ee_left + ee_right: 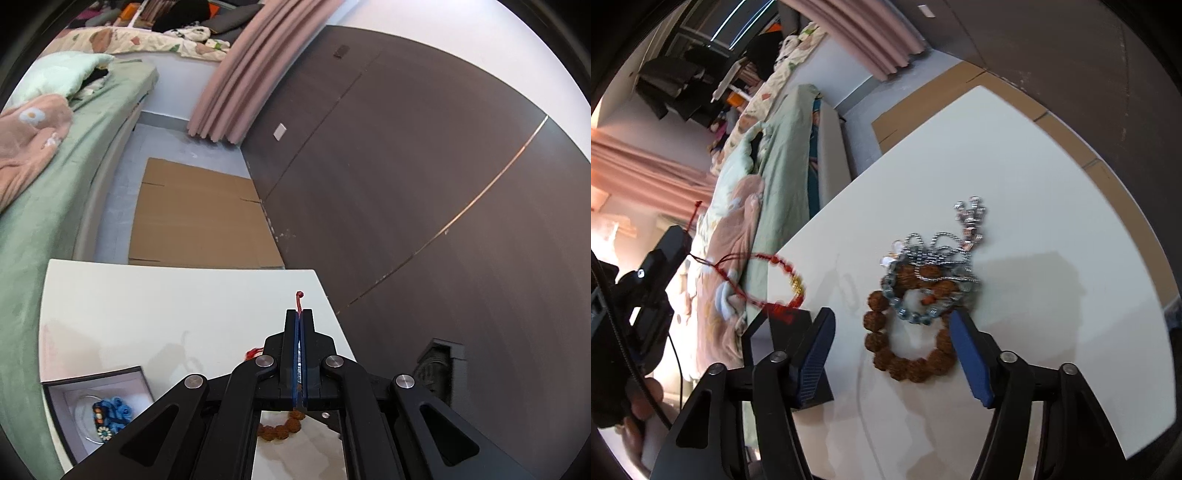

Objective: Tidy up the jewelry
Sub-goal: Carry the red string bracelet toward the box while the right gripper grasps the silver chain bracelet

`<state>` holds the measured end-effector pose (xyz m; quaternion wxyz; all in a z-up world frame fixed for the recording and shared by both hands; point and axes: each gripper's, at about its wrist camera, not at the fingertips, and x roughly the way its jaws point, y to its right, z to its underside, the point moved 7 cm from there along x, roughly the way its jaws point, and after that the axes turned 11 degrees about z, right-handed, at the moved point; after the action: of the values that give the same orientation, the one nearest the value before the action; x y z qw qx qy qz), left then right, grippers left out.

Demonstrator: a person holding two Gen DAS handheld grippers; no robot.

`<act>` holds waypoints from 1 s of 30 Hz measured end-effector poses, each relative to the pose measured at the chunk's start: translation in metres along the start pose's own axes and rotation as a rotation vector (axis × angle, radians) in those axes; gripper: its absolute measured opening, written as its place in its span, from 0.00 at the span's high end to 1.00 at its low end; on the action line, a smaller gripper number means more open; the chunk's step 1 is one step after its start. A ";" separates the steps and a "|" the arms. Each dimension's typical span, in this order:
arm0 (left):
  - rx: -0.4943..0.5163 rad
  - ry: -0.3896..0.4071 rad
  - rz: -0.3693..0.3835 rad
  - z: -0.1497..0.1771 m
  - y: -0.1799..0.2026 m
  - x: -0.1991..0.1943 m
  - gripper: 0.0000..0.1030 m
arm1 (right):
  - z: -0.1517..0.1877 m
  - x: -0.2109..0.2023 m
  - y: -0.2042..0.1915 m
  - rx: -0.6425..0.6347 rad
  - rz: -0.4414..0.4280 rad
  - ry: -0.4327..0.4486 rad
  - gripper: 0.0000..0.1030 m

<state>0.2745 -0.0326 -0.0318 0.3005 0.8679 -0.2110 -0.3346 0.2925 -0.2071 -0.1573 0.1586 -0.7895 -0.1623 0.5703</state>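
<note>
On the white tabletop (1052,206) lies a brown bead bracelet (908,343) between the spread right gripper (892,345), while the left gripper (300,317) pinches a red string bracelet (768,280) at the frame's left.

Bead bracelet (908,343) on table (1052,229), chain (938,254) overlapping it, box (96,402) at table's edge.

Home bedroom: bed (55,192) with blankets, pink curtains (243,74), wardrobe (406,166).
</note>
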 end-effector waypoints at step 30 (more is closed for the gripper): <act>-0.057 0.040 -0.005 0.000 -0.022 -0.031 1.00 | -0.018 0.028 -0.008 -0.114 0.149 0.031 0.89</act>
<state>0.2566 0.0009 -0.0318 0.3287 0.8659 -0.1933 -0.3238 0.3176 -0.1884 -0.1723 0.0733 -0.8159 -0.1328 0.5579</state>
